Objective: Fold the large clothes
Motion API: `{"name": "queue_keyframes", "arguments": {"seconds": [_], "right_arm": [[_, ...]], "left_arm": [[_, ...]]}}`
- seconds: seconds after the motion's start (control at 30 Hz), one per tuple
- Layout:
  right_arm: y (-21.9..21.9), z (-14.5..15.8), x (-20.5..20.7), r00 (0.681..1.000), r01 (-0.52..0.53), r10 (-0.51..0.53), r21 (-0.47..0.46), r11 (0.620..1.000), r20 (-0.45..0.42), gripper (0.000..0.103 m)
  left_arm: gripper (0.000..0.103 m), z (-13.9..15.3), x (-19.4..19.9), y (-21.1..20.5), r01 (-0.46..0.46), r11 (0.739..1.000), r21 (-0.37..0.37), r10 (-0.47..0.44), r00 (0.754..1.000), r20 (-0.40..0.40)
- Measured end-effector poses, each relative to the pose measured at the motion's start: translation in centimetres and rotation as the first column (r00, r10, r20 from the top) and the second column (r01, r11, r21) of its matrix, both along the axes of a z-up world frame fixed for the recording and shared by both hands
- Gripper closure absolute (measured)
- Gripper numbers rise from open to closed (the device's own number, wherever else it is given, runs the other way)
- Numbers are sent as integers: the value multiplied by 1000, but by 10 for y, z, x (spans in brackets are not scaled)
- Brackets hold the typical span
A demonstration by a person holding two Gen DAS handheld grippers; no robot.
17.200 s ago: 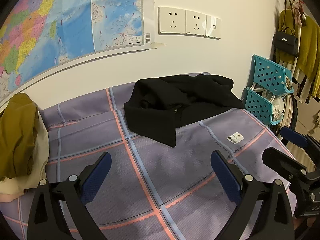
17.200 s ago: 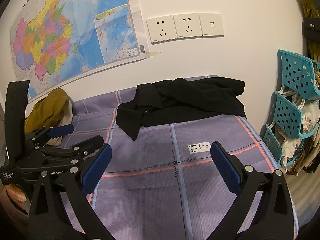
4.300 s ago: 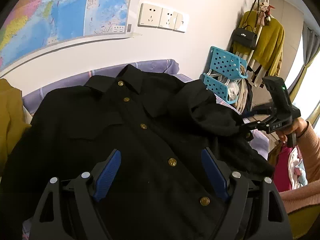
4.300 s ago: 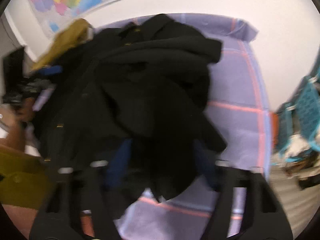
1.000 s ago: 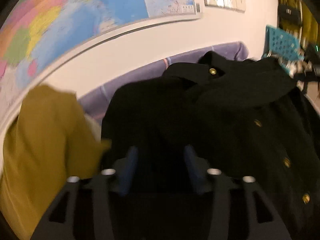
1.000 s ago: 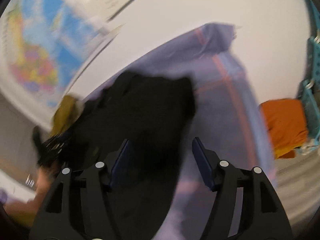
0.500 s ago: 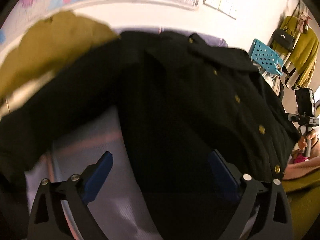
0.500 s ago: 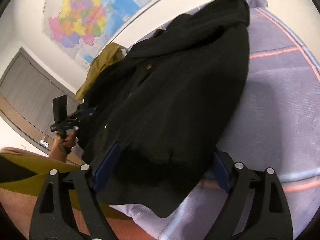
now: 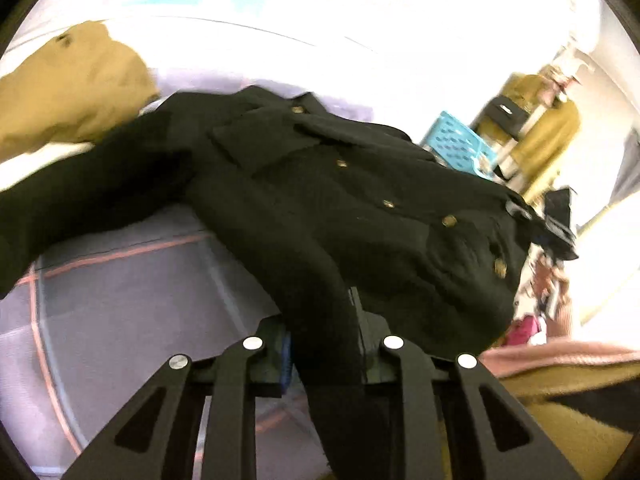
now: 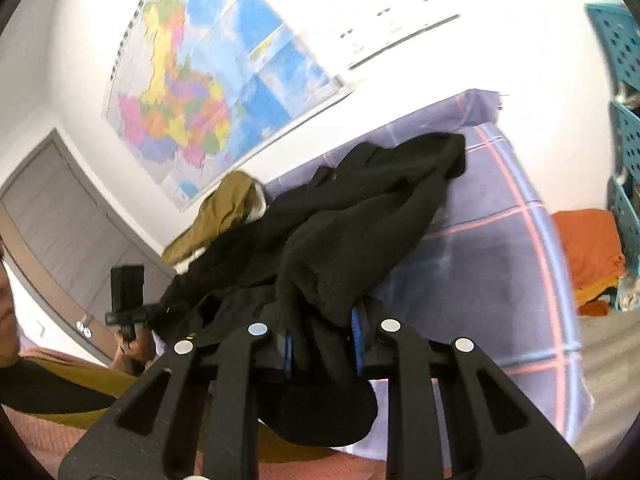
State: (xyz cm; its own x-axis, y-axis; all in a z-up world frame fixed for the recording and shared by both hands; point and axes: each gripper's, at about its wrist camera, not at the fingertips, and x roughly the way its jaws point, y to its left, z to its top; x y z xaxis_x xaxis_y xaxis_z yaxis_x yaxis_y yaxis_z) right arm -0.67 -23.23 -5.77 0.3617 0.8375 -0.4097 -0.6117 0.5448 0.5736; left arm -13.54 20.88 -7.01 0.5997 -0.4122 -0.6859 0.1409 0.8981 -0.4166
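A black button-front coat with gold buttons lies spread over the purple plaid bed. My left gripper has its jaws closing, and they pinch a fold of the coat's lower hem. In the right wrist view the same black coat drapes toward me. My right gripper is also closing, its blue pads pressed on a bunch of the black cloth. The left gripper shows at the far left of that view, held by a hand. The right gripper appears dimly at the coat's far edge.
A mustard garment lies at the bed's head by the wall. Teal baskets and hanging clothes stand past the bed. An orange cloth lies on the floor. A wall map and a grey door are behind.
Both grippers went from wide open over the coat to closed on its cloth. The coat's near edge has been lifted slightly off the bed at both ends.
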Motion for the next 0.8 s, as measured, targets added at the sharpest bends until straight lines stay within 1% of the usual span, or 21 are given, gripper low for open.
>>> {"name": "queue_keyframes", "arguments": {"seconds": [0.03,0.07,0.1,0.13,0.17,0.2,0.23,0.27,0.3,0.33,0.4,0.43,0.5,0.53,0.57,0.6,0.63,0.67,0.7,0.73,0.8], "right_arm": [[1,-6,1,1000,1,-1,-28,1000,-14,82],[4,-16,3,999,10,-13,-97,995,-31,80],[11,-25,4,999,15,-22,-146,989,-47,80],[17,-42,9,996,2,-18,-188,982,-85,77],[22,-58,13,993,-13,-15,-231,973,-120,74],[24,-67,16,990,-2,-36,-265,964,-139,64],[22,-74,20,986,18,-64,-286,958,-154,50],[19,-76,20,984,16,-63,-274,962,-164,47],[13,-72,23,983,37,-83,-269,962,-163,43],[10,-67,23,983,59,-104,-284,957,-148,36],[3,-45,24,988,99,-129,-285,953,-87,36],[2,-38,22,989,114,-136,-280,953,-62,36],[6,-13,22,989,144,-145,-267,953,16,36],[13,-6,23,990,143,-138,-253,957,39,35],[21,2,22,992,124,-113,-235,964,61,35],[35,8,19,993,97,-80,-221,970,85,35],[42,11,17,994,70,-49,-212,975,101,35],[58,16,16,993,26,-2,-207,978,115,35],[77,18,13,990,-26,53,-207,978,129,35],[89,19,7,986,-62,93,-210,976,142,34],[132,20,4,967,-179,213,-222,959,142,34]], "left_arm": [[78,-1,-2,-6,10,1000,28,-10,1000,-1],[76,-6,-2,-10,13,998,64,-12,1000,-13],[72,-16,1,-14,12,995,104,-8,999,-45],[65,-23,3,-15,13,993,119,-4,998,-70],[63,-31,4,-16,22,992,124,-11,996,-88],[60,-35,5,-16,23,990,142,-9,995,-99],[51,-37,5,-16,15,988,155,0,995,-100],[43,-36,4,-12,1,987,159,14,996,-93],[35,-31,2,-5,-28,987,157,39,997,-67],[32,-28,-2,5,-50,988,147,58,997,-50],[31,-17,-11,30,-124,981,152,127,992,-11],[31,-9,-14,41,-188,965,183,188,982,21],[29,3,-16,57,-287,929,233,280,958,65],[29,10,-18,68,-356,893,275,343,935,94],[29,16,-21,77,-405,859,314,387,914,119],[28,20,-24,86,-445,826,346,422,895,144],[27,24,-27,90,-474,801,367,447,880,161],[26,28,-29,99,-507,770,388,477,861,179],[24,31,-32,105,-524,753,397,492,850,188],[21,31,-38,118,-548,725,418,512,834,206],[20,29,-42,133,-577,639,509,543,807,234]]}}
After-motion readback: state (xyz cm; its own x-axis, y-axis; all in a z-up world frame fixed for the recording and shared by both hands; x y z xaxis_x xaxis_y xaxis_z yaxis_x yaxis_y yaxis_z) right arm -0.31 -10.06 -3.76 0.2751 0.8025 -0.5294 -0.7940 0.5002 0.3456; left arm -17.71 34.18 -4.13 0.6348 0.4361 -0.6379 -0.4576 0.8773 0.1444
